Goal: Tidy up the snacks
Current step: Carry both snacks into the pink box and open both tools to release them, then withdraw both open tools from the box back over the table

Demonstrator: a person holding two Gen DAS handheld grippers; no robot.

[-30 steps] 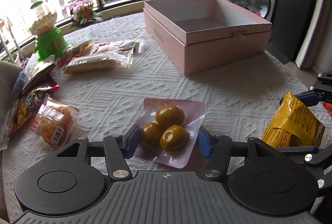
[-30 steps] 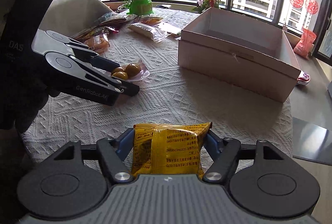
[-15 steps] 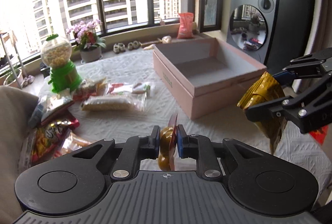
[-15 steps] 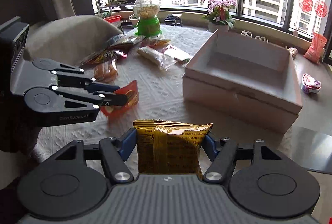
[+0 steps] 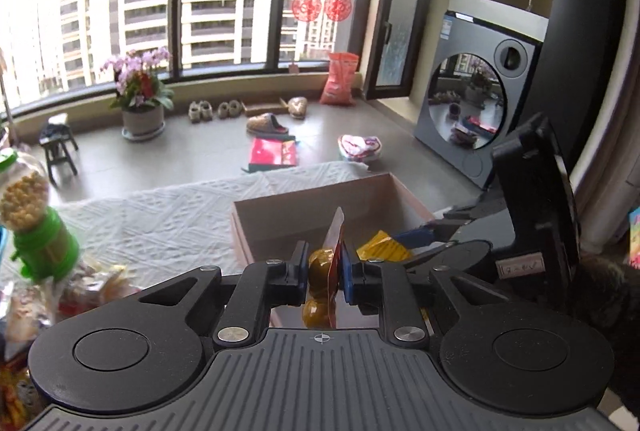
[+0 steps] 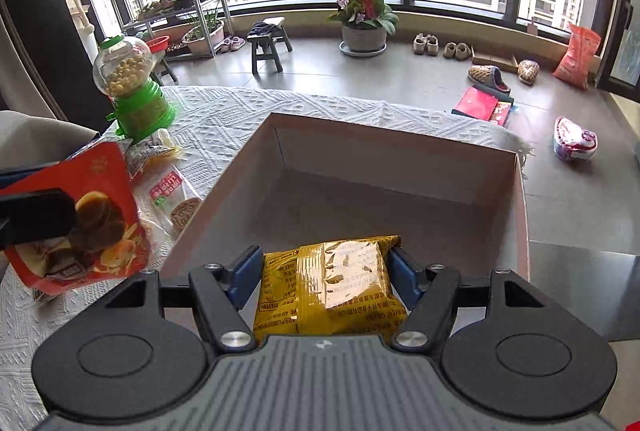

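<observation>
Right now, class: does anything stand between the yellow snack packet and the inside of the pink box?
Nothing visible does. The right hand-held gripper holds the yellow packet just over the open box's near wall, and the box floor ahead is bare.

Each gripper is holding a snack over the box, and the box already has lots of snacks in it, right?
Not quite. The right wrist view shows the box is empty inside. The rest is right: the right gripper holds the yellow packet over it, and the left gripper holds the red pouch at its near edge.
</observation>
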